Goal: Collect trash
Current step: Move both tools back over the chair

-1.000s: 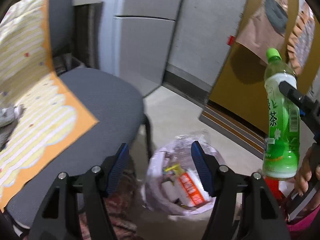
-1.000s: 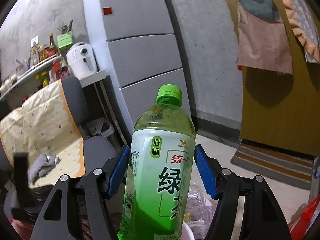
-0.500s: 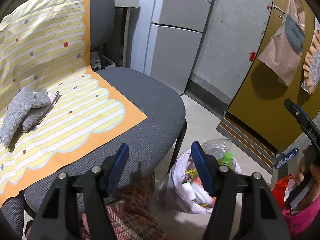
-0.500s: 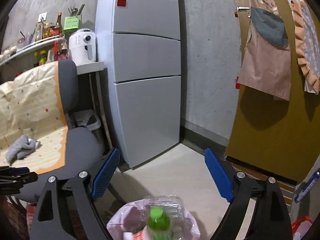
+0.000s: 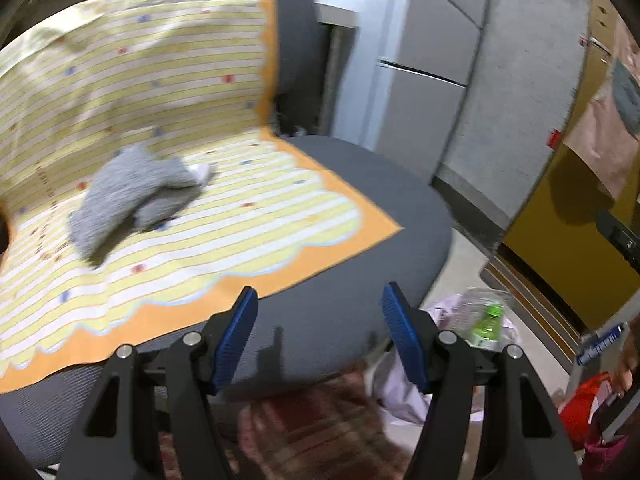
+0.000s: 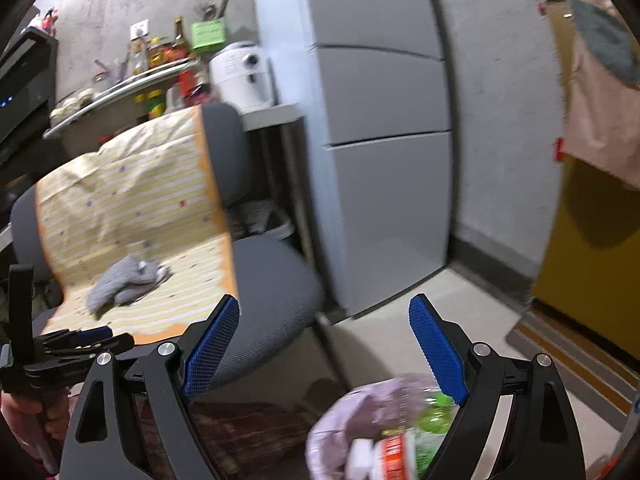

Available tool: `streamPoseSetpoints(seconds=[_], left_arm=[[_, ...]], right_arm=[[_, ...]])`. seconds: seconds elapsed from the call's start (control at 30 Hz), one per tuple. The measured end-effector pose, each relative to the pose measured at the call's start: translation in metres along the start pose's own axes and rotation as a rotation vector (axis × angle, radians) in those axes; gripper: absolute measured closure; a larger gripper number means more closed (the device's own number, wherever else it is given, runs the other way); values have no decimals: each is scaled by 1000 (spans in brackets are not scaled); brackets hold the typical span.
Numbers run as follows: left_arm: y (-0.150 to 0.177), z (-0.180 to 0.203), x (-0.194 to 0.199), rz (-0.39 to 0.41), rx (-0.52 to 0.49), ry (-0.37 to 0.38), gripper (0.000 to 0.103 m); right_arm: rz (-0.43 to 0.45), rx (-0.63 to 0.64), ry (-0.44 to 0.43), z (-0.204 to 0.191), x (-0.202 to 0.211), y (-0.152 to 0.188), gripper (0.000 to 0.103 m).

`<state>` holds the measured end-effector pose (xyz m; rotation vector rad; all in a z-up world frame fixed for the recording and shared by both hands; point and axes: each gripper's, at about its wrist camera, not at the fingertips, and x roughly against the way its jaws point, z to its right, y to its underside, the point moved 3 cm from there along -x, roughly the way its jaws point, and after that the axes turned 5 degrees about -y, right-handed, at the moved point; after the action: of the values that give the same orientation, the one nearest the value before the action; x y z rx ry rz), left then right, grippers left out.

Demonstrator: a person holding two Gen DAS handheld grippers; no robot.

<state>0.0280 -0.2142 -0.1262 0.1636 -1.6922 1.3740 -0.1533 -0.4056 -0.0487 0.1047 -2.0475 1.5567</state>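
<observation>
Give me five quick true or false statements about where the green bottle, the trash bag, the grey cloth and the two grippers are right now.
1. The green bottle lies in the trash bag. True.
2. The right gripper is shut on the bottle. False: its jaws stand open with nothing between them.
3. The grey cloth lies on the striped cover on the chair seat. True.
4. The left gripper grips the grey cloth. False: it is open and empty, apart from the cloth.
5. The trash bag sits on the chair seat. False: it is on the floor beside the chair.
</observation>
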Motion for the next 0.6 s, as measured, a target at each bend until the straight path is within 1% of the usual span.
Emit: streamPoseSetpoints(seconds=[0.07, 0.23, 0.33, 0.43, 0.5, 0.6], left_arm=[[3, -22, 2, 3, 32, -41, 40], [6, -71, 4, 2, 110, -113, 40], [1, -108, 5, -5, 186, -158, 39], [-6, -131, 7, 5, 227, -192, 32], [-15, -146, 8, 19, 245, -211, 30], [-27, -155, 4, 24, 259, -229, 28]], right_arm=[[-21, 14, -26, -14, -9, 0, 16], [-62, 57, -99, -52, -34, -4, 16], [-77, 82, -137, -73, -48, -8, 17], [-105, 111, -168, -95, -69, -12, 17], [-119, 129, -191, -108, -81, -14, 17], [-132, 158, -215, -127, -98, -20, 18]])
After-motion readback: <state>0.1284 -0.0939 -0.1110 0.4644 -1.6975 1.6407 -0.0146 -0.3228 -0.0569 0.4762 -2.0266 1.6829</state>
